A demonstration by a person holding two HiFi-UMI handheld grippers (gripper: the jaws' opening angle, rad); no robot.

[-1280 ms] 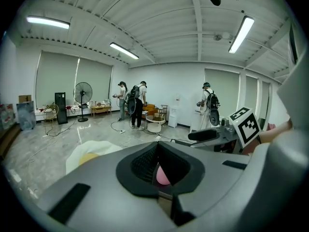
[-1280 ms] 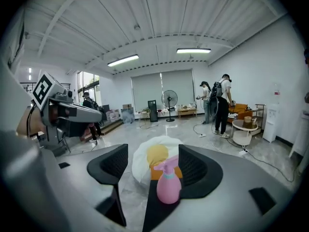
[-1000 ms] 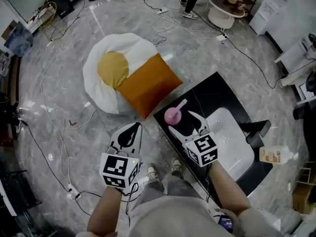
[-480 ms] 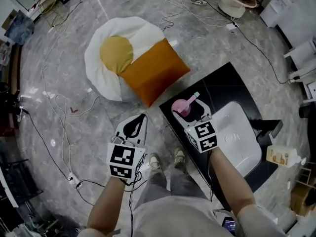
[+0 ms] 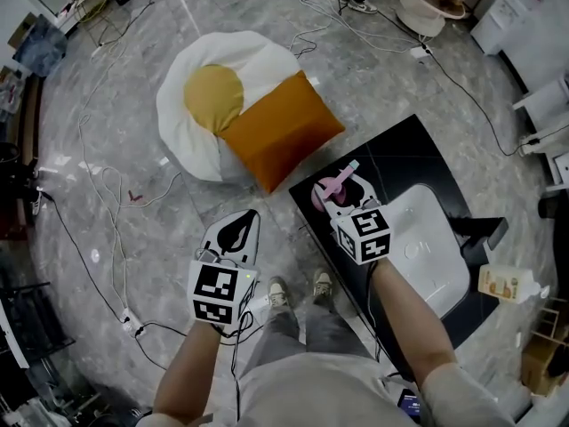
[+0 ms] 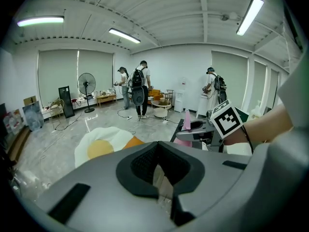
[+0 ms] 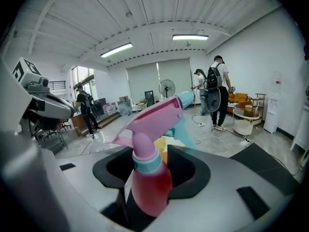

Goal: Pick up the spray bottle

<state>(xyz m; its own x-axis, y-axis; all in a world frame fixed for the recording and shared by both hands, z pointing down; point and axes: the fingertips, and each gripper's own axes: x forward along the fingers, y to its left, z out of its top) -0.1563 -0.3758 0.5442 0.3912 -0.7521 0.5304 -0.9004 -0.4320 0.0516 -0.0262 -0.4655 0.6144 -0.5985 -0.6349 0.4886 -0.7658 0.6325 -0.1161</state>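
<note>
My right gripper [image 5: 341, 190] just went from wide open to clamped round the body of the pink spray bottle [image 7: 149, 182], so I'd say lift next; left gripper's [image 5: 242, 226] pinched together, empty.

spray bottle [image 5: 327, 191] body: mostly hid. under right gripper [image 5: 343, 196] | base: not vis.

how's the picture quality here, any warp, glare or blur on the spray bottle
Right gripper view: heavy fisheye, dark corners, the spray bottle close and slightly soft. Left gripper view: ceiling tube lights bloom white. Head view: even light, pale sheen on the marble floor, bottle small but sharp.
</note>
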